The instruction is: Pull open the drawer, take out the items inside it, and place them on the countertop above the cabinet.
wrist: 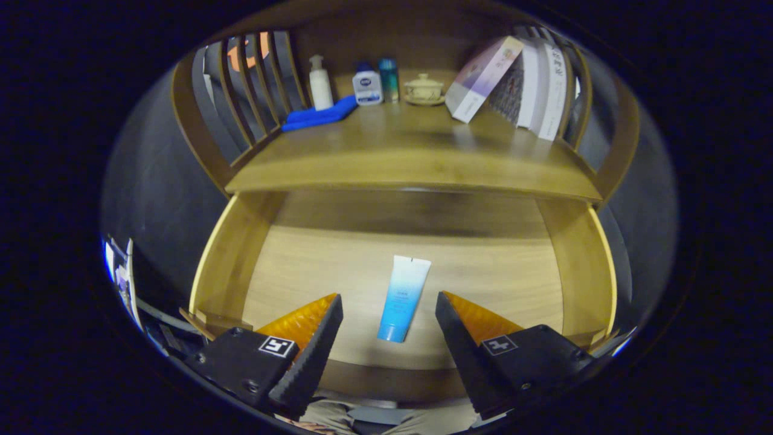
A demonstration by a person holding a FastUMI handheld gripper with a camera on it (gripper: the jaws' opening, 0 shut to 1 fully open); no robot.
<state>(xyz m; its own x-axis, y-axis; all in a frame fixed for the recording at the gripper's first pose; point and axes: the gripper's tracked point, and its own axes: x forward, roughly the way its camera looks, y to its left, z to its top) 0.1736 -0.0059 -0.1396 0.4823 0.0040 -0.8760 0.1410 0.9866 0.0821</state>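
The drawer is pulled open, its light wood floor bare except for one tube. The tube lies flat, white at its far flat end and fading to blue at the cap end near the front wall. The gripper hangs above it with fingers wide apart, touching nothing; the tube is seen between them. On the countertop above stand, from left, a blue cloth, a pump bottle, two small bottles, a lidded cup and leaning books.
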